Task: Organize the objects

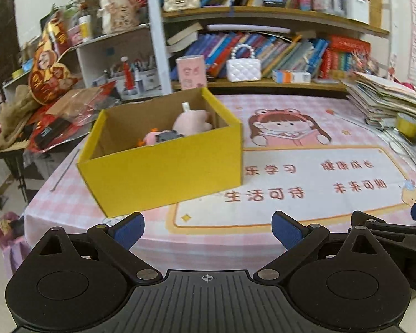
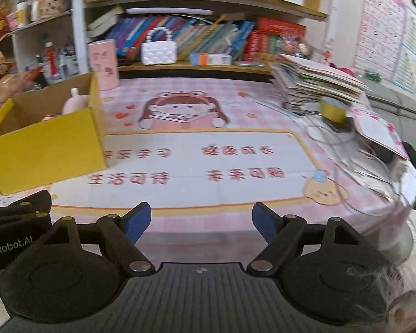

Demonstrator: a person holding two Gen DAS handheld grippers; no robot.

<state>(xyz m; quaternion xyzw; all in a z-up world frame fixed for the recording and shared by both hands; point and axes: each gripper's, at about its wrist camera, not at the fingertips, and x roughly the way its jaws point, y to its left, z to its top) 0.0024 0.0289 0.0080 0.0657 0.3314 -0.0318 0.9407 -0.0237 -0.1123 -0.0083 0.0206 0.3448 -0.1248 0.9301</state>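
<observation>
Left gripper [image 1: 208, 233] and right gripper [image 2: 201, 222] both spread wide, holding nothing; yellow cardboard box [image 1: 163, 166] sits ahead-left of both, well apart.

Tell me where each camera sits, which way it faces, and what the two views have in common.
Left wrist: rides on the left tool, low at the table's near edge, facing the yellow box and the bookshelf; its own open blue fingers show, and the right tool's black linkage shows at the frame's right.
Right wrist: rides on the right tool, facing the pink tablecloth and the paper stack; its open fingers show, with the left tool's linkage at the frame's left.
Shared: box, tablecloth, bookshelf, white handbag, paper stack.
</observation>
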